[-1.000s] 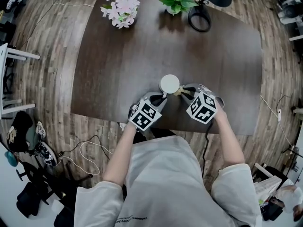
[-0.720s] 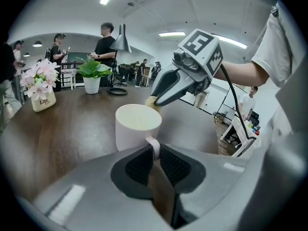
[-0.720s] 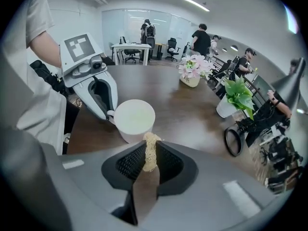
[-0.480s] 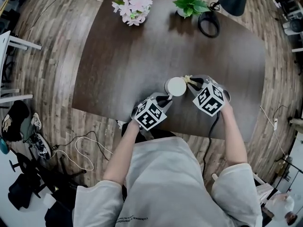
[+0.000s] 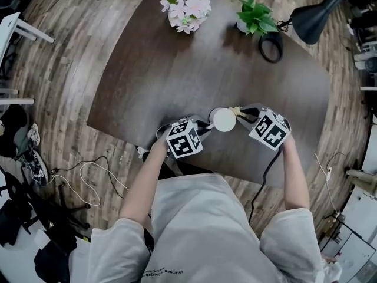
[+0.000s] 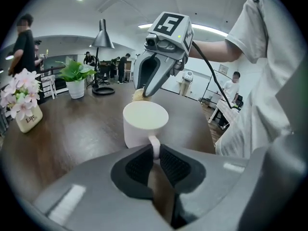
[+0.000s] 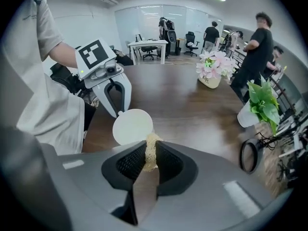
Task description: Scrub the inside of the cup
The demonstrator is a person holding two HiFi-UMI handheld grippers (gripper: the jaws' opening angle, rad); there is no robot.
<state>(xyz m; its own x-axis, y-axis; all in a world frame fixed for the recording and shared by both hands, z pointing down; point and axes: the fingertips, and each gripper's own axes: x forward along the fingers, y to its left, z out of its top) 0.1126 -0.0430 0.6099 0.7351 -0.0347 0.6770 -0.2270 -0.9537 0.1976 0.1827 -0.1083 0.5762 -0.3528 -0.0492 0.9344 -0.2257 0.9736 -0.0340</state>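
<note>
Count, L to R: 1 left gripper (image 5: 205,125), 1 cup (image 5: 224,119), 1 sponge (image 5: 237,109) and 1 right gripper (image 5: 242,112), all at the near edge of 1 table (image 5: 177,69). At the far edge: 1 flower pot (image 5: 189,6), 1 green plant (image 5: 257,17), 1 lamp (image 5: 312,17).

Materials: the table is dark brown wood-grain. The grippers have grey plastic shells w/ black ribbed pads (image 6: 138,166), and each carries a white cube w/ black square markers. The cup is white, smooth and cylindrical, w/ a round mouth, a pale plain inside and 1 small loop handle (image 6: 154,148). The sponge is pale yellow, coarse and porous, a thin strip. The flowers are pink in a white pot, the plant is leafy in a white pot, and the lamp is black w/ a cone shade.

Jaws: the left gripper's jaws are almost together, clamped on the handle w/ a pad each side. The cup stands upright on the table right in front of the person. The right gripper's jaws are narrow, pinching the sponge. Its tip pokes out past the pads, just beside the cup's right rim; can't tell if it touches.
</note>
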